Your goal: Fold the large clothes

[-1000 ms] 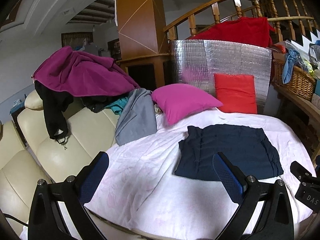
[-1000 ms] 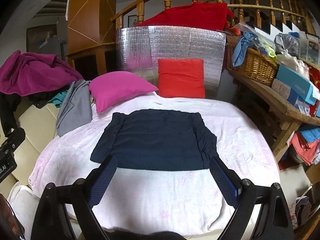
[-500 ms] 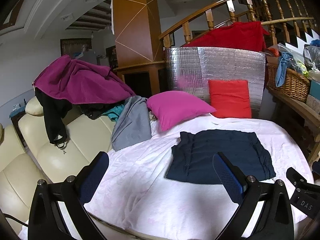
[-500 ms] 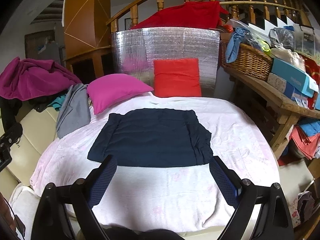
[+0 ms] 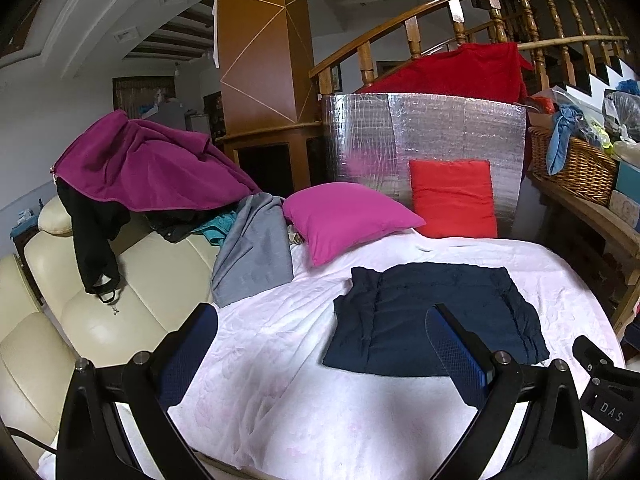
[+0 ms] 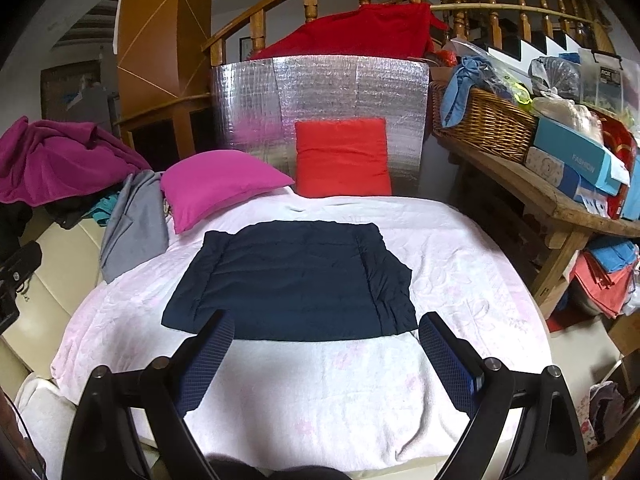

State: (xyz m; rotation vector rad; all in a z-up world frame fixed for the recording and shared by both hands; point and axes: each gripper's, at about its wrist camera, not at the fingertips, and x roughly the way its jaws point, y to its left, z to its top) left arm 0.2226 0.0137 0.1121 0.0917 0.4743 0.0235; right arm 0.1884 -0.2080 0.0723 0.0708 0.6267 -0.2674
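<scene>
From the left wrist, the left gripper (image 5: 320, 344) hangs over the near left of the bed (image 5: 280, 380), fingers spread wide and holding nothing. The navy garment (image 5: 432, 320) lies flat right of centre on the white cover, apparently already folded into a rectangle, well apart from the pink pillow (image 5: 344, 224) and grey garment (image 5: 256, 252) pushed to the far left, likely to free folding space.

From the right wrist, the right gripper (image 6: 326, 360) is likewise spread and empty, hovering just short of the navy garment's near edge, which sits squarely between its fingers; a grab at the near corners looks plausible.
</scene>
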